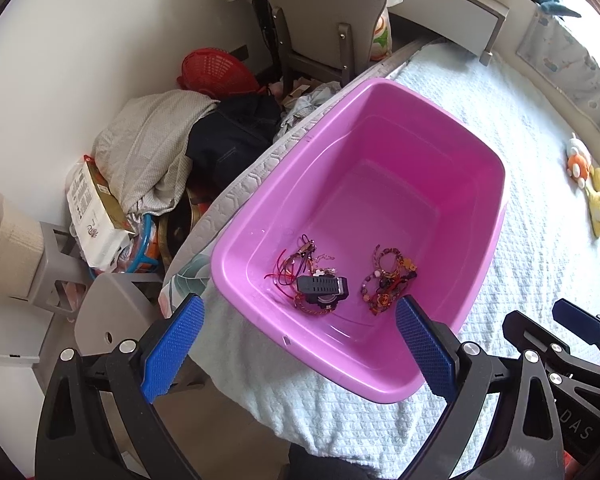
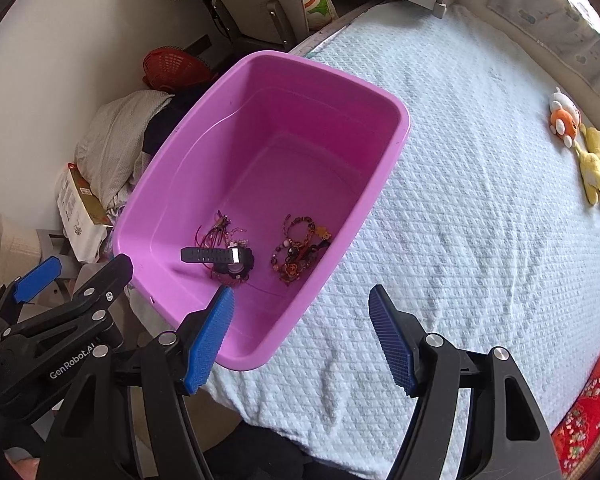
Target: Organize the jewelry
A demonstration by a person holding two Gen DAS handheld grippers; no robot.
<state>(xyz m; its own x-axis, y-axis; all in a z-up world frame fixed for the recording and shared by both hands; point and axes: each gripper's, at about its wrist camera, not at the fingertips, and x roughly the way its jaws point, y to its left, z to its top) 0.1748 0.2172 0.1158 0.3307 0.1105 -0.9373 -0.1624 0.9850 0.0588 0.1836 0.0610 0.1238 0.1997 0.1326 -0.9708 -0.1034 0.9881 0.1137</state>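
Ahead of the left hand-held gripper [image 1: 300,344], the pink tub [image 1: 380,92] is glossy smooth plastic; the bed cover [image 1: 520,264] beneath is rough quilted cloth; the watch [image 1: 322,288] is matt black.

Two hand-held grippers side by side above the near end of the pink tub [image 1: 380,92], both tilted steeply downward. Left gripper [image 1: 300,344]: jaws spread wide, blue pads clear of the tub, nothing between them, poised over the tub's near rim. Right gripper [image 2: 302,336]: jaws likewise apart and empty, left pad over the tub's near corner, right pad out beyond the tub's right wall. Neither touching the tub
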